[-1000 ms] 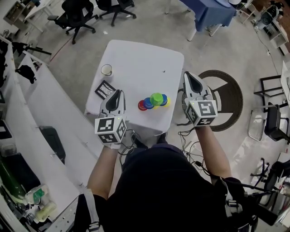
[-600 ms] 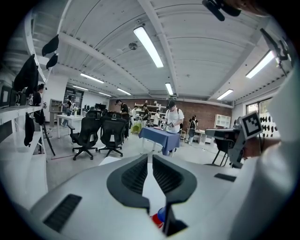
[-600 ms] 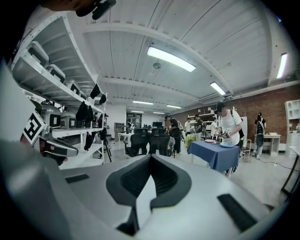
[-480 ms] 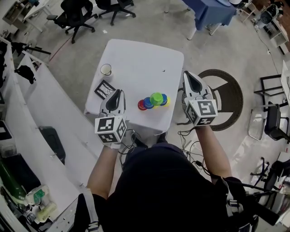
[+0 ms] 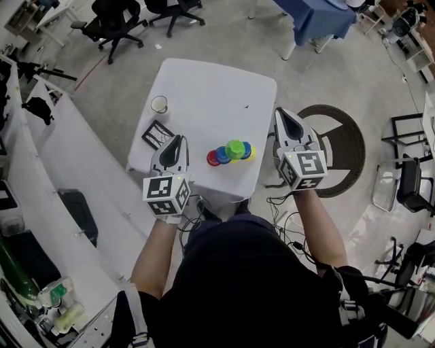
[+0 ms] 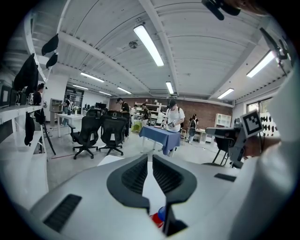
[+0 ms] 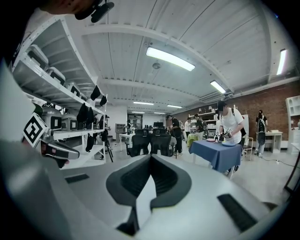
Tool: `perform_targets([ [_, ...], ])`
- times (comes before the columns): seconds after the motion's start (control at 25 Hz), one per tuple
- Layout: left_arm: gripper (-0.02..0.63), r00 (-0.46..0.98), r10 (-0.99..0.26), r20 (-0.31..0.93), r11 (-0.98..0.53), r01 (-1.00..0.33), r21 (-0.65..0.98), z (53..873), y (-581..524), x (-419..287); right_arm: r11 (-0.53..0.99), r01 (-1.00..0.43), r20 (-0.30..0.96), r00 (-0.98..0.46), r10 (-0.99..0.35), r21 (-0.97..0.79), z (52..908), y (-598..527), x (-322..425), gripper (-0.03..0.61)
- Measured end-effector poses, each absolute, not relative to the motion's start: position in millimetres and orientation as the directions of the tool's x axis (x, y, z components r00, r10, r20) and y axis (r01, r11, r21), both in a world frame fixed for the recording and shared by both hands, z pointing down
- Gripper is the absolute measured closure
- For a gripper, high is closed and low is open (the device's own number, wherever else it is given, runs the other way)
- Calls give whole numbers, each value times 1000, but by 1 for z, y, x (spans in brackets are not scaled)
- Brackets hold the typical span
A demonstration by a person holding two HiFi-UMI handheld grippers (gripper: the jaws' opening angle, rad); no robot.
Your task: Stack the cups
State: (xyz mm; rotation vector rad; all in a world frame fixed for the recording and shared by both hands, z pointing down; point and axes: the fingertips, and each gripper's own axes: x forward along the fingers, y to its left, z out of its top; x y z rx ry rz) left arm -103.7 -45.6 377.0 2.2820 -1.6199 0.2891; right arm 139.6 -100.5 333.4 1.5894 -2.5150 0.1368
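A cluster of small cups stands near the front edge of the white table (image 5: 204,81): a red cup (image 5: 213,158), a blue cup (image 5: 223,154), a green cup (image 5: 235,147) raised above the others, and yellow and blue ones (image 5: 248,150) at its right. My left gripper (image 5: 179,138) hovers at the table's front-left corner, left of the cups, jaws together and empty. My right gripper (image 5: 283,111) hangs just off the table's right edge, shut and empty. In the left gripper view (image 6: 150,157) the red cup (image 6: 155,219) and blue cup (image 6: 162,213) peek below the jaws. The right gripper view (image 7: 150,156) shows no cups.
A white mug (image 5: 160,105) and a dark patterned card (image 5: 158,134) sit on the table's left side. A round dark chair (image 5: 334,146) stands right of the table, a long white bench (image 5: 75,170) to its left. Office chairs (image 5: 115,24) and a blue-clothed table (image 5: 316,17) stand farther off.
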Motion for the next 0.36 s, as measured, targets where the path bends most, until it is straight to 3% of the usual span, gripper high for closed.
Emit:
perform_targets([
  [0.36,580,338,-870,358,-302,-941,155,388,-49,-97,428,-904,192,-418,-888,12,340,-105,143,580],
])
